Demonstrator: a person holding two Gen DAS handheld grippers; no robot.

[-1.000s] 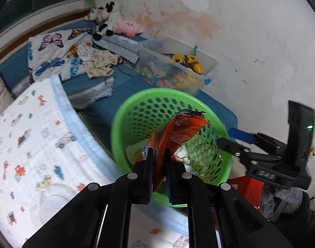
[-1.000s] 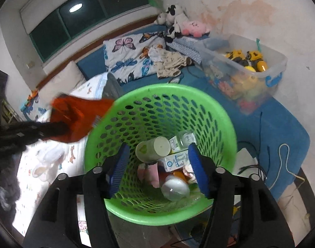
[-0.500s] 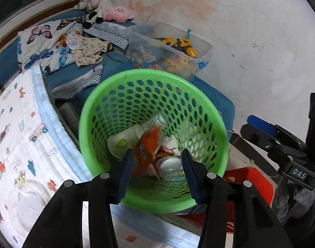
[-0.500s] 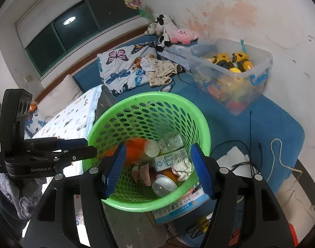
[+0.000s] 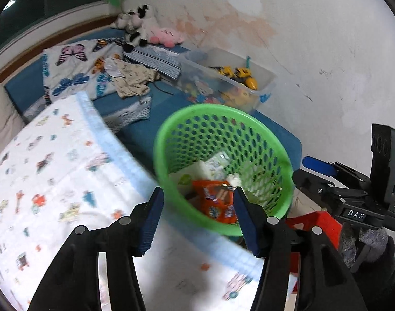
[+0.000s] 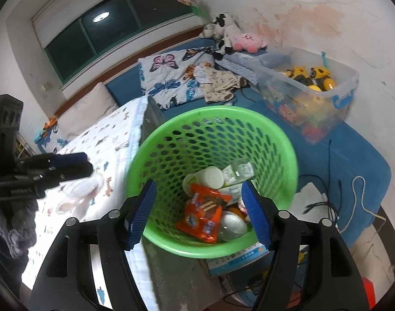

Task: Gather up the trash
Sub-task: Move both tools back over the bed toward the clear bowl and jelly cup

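Note:
A green perforated basket (image 5: 171,129) (image 6: 288,155) stands beside the bed. Inside lies an orange snack wrapper (image 5: 215,202) (image 6: 201,217) on top of a white cup (image 6: 207,177), small cartons and other trash. My left gripper (image 5: 197,217) is open and empty, above the bed edge just short of the basket. My right gripper (image 6: 197,212) is open and empty, above the basket's near rim. The right gripper shows at the right of the left wrist view (image 5: 316,165); the left gripper shows at the left of the right wrist view (image 6: 68,163).
A bed with a cartoon-print quilt (image 5: 42,181) lies left of the basket. A clear toy bin (image 6: 309,90) sits behind on a blue mat. Plush toys (image 6: 223,33), a butterfly pillow (image 6: 171,77) and clothes lie further back. Cables (image 6: 327,202) and a box (image 6: 236,259) lie on the floor.
My left gripper opened and let the orange wrapper go; it now lies in the basket. The left gripper then drew back over the bed. The right gripper stayed open.

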